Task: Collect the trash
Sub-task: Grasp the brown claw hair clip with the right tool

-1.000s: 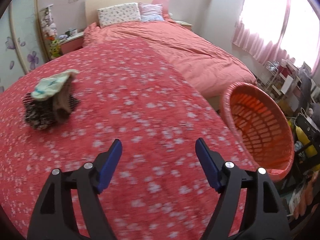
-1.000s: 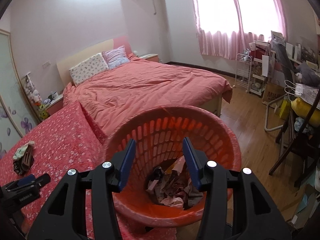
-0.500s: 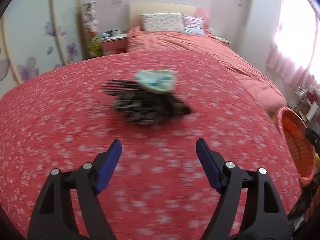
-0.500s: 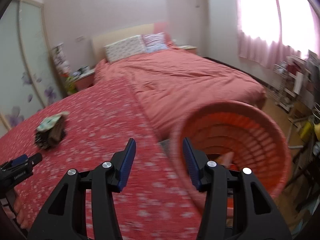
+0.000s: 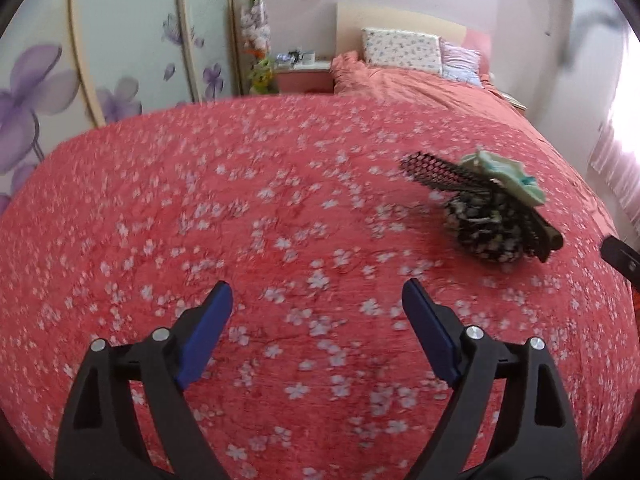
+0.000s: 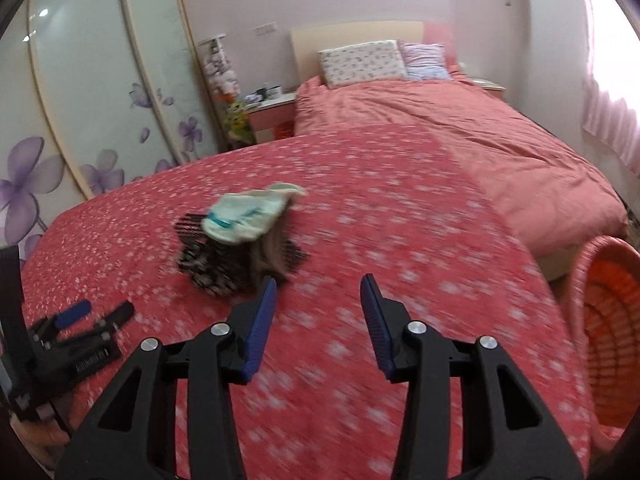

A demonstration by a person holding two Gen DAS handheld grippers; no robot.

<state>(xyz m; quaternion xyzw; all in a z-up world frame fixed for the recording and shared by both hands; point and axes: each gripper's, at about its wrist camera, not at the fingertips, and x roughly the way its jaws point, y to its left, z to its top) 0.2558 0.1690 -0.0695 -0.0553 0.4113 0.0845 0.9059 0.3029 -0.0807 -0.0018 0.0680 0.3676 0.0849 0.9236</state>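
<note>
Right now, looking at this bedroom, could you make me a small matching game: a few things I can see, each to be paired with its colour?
Things:
1. woven plastic laundry basket
2. crumpled cloth on top of the dark pile
3. pads of the right tool
4. flowers printed on the wardrobe doors

Colours:
A. blue
B. purple
C. orange-red
D. pale mint green

Pairs: 1-C, 2-D, 3-A, 4-B
</note>
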